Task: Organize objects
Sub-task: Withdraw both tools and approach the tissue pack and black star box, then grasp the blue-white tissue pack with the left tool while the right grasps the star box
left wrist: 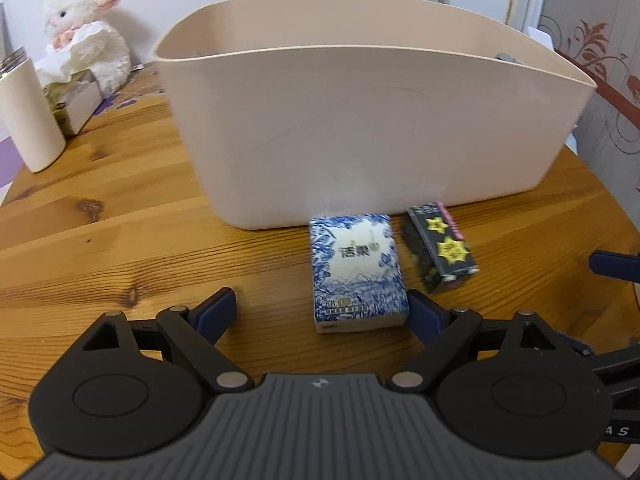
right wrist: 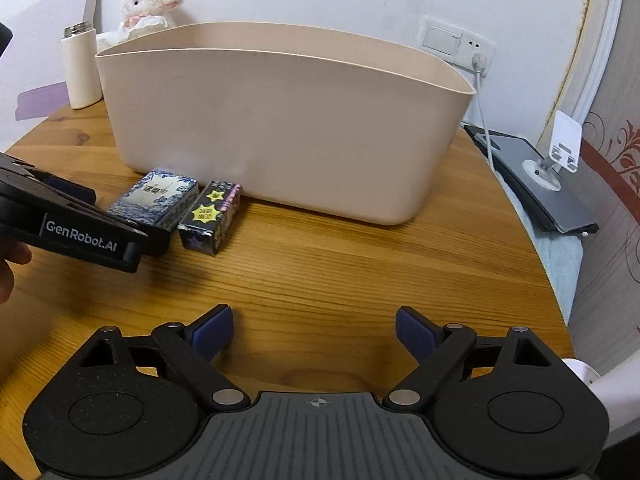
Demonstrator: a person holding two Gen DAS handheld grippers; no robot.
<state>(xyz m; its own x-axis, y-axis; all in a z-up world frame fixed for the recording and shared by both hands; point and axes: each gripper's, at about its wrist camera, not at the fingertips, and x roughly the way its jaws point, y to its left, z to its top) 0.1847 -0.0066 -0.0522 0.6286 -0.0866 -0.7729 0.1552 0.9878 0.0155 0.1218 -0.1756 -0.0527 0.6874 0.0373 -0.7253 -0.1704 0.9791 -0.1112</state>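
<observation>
Left gripper (left wrist: 322,308) low over wooden bench (left wrist: 120,240), jaws spread wide, gripping nothing. Blue-and-white tissue pack (left wrist: 356,272) flat on bench, near end lying between the blue pads (left wrist: 218,310); near right corner just beside the right pad, contact not resolvable. Pack's far end close to the front wall of the beige plastic bin (left wrist: 360,128), touching or not: cannot tell.

Black carton with yellow star stickers (left wrist: 442,246) lying on its side just right of the pack, angled slightly, far end near the bin wall. Narrow gap visible between pack and carton in left wrist view; from the right wrist view the two appear side by side, nearly touching.

Right gripper (right wrist: 314,330) over bare bench, well apart from both items, jaws fully open, nothing between them. Left gripper body seen at left edge of right wrist view, alongside the tissue pack (right wrist: 154,200); black carton (right wrist: 210,216) just right of it.

Bin upright on bench, interior contents not visible from either view.

Background: cream flask (left wrist: 28,116) upright at far left of bench; white plush lamb (left wrist: 86,28) behind it against wall; wall socket (right wrist: 476,50) with white cable; grey tablet (right wrist: 536,184) at right of bench, white phone stand (right wrist: 556,156) on it.
</observation>
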